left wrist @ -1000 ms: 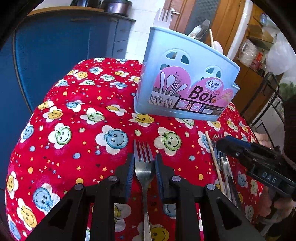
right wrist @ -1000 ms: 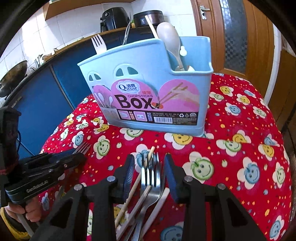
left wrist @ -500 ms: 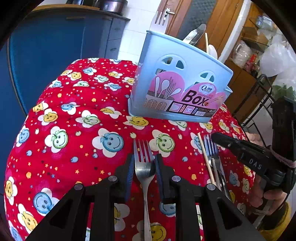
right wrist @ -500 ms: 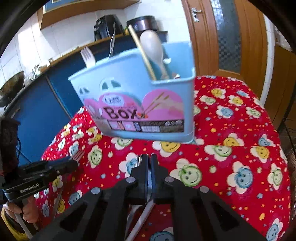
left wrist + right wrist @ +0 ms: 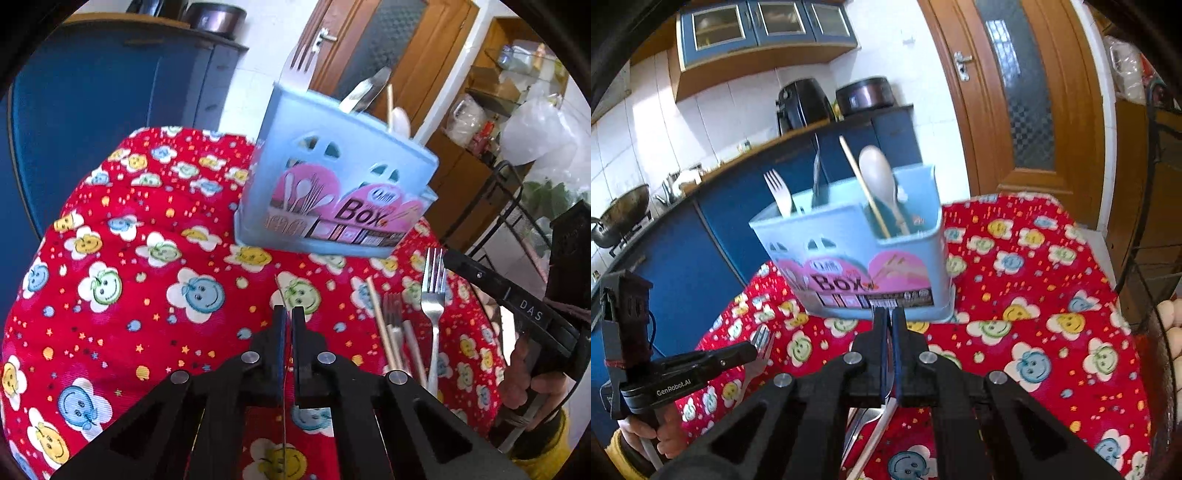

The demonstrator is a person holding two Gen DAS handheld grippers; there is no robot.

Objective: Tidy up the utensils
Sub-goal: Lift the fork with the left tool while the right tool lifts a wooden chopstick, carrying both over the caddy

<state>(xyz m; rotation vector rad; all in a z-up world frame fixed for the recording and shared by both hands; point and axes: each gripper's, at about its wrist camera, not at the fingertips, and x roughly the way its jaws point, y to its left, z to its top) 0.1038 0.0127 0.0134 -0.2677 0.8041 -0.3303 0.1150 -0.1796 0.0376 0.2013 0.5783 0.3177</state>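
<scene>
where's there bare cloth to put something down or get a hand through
The cloth left of the box, toward the blue cabinet, is bare. So is the stretch right of the box, toward the door. It is crowded in front of the box's right end, where the loose utensils and a chopstick lie.
</scene>
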